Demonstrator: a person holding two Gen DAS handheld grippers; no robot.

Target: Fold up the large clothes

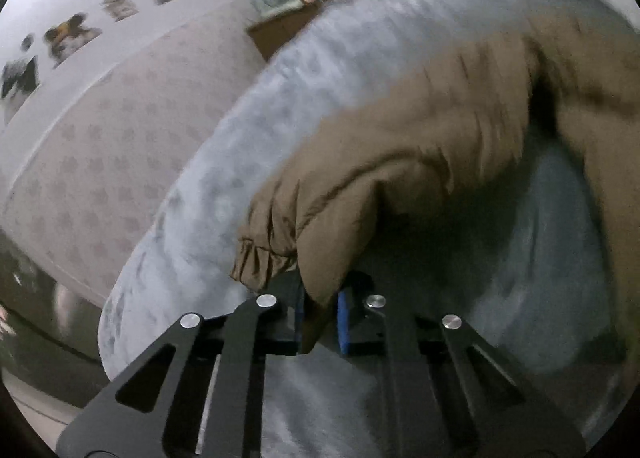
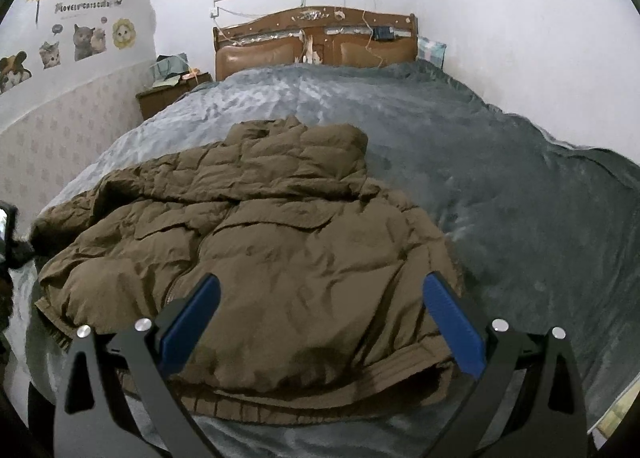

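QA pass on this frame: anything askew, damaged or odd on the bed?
Nothing damaged. The brown quilted puffer jacket lies rumpled and unfolded on the grey-blue blanket, as expected mid-task. The left hand-held gripper is pinching the jacket's fabric near a ribbed cuff; the right hand-held gripper hangs open above the hem.

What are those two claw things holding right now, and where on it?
The left gripper pinches the brown puffy jacket by a fold of its sleeve, near the gathered cuff. The right gripper is open above the jacket, holding nothing.
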